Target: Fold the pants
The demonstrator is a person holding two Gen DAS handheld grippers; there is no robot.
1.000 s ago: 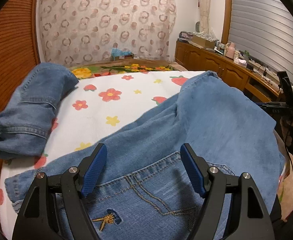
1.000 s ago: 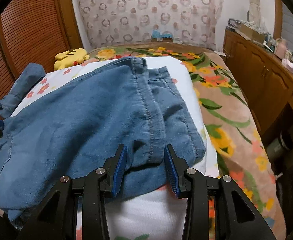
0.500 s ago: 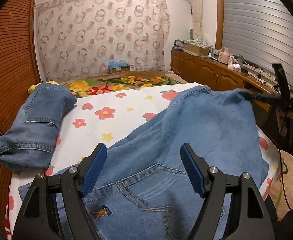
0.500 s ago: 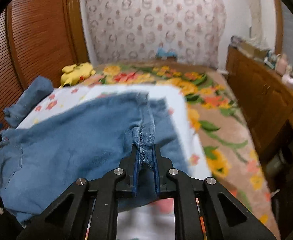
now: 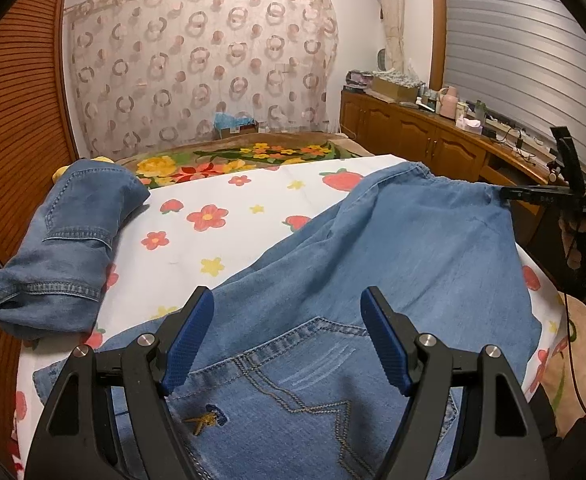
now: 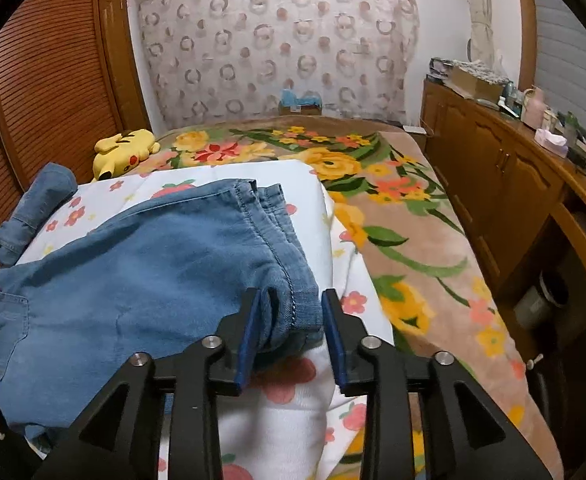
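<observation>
Both the left hand-held gripper (image 5: pixel 287 336) and right hand-held gripper (image 6: pixel 291 334) are spread apart.

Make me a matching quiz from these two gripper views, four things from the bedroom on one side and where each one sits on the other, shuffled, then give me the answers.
Things:
1. jeans
2. folded jeans
3. yellow plush
4. tissue box

Places:
A. on the wooden cabinet along the right wall
B. spread on the white flowered sheet, hem between the open right gripper fingers
C. on the brown floral blanket near the slatted wooden door
D. at the sheet's left edge, apart from the spread pair

Pairs: 1-B, 2-D, 3-C, 4-A
</observation>
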